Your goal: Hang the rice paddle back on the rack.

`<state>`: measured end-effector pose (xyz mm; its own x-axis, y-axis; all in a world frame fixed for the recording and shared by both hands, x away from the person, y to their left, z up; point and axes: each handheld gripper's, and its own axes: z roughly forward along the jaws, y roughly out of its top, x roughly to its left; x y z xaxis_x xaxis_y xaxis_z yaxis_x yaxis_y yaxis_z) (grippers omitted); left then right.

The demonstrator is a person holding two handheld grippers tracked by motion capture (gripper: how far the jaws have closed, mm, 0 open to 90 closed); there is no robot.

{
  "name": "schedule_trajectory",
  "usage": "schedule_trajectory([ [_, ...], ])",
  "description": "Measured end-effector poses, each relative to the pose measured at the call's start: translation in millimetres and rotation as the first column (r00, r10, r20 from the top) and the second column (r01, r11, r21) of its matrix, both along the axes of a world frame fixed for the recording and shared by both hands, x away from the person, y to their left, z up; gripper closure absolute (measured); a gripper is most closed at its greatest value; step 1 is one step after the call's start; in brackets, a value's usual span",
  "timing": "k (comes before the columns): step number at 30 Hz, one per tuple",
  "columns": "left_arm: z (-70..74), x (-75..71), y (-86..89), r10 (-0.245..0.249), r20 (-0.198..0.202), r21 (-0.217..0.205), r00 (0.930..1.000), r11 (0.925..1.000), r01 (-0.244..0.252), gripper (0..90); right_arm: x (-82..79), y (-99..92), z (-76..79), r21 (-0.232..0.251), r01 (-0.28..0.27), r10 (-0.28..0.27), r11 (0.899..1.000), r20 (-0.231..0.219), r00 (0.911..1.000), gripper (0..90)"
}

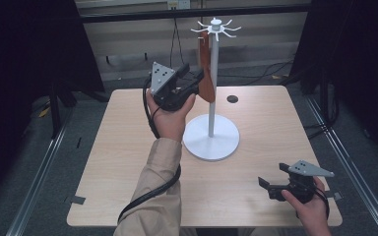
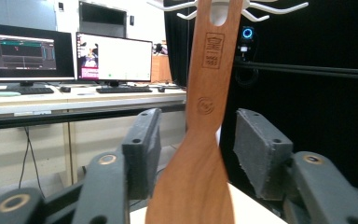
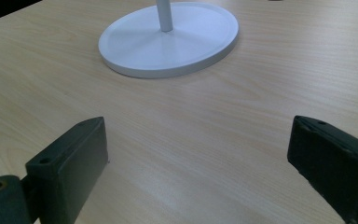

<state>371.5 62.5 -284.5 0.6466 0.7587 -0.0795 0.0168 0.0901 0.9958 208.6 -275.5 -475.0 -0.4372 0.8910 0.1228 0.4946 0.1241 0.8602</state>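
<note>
High view – thing: the flat reddish-brown wooden spatula hangs by the hole in its handle from a hook of the white metal stand with a round base, which sits on the light wooden counter.
High view – left hand-held gripper: you hold it raised, at the broad lower blade of the spatula.
High view – right hand-held gripper: low at the near right corner of the counter, well apart from the stand.
Left gripper view – grip: the pads stand on both sides of the blade with a gap on each side, so this gripper is released and the hook alone seems to carry the spatula.
Left gripper view – handling: I judge it light, stiff and smooth. It can swing on the hook, so take it on the flat faces where the neck widens.
Right gripper view – state: its jaws are spread wide, with nothing between them, above the bare counter.
</note>
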Motion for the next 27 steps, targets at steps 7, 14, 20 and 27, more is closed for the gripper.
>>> schedule_trajectory([
  [7,-8.4,-6.0,4.4,0.012,-0.014,0.018,0.9998,0.9998,-0.011,36.2,0.0,0.5,-0.5,0.004,0.004,-0.004,1.0,-0.004,1.0,4.6],
  [14,-17.9,-11.0,12.9,0.025,-0.019,0.019,0.9995,0.9995,-0.025,27.4,-1.2,1.9,0.5,-0.008,0.0,0.0,1.0,-0.001,1.0,4.6],
  [20,-27.1,-15.1,17.8,0.033,-0.03,0.021,0.999,0.9992,-0.033,23.0,-1.4,2.0,0.7,-0.01,-0.001,0.001,1.0,0.001,1.0,4.5],
  [27,-38.7,-19.9,26.4,0.05,-0.041,0.029,0.9979,0.9984,-0.049,19.1,-1.0,2.9,0.1,-0.006,0.001,-0.001,1.0,-0.002,1.0,4.6],
])
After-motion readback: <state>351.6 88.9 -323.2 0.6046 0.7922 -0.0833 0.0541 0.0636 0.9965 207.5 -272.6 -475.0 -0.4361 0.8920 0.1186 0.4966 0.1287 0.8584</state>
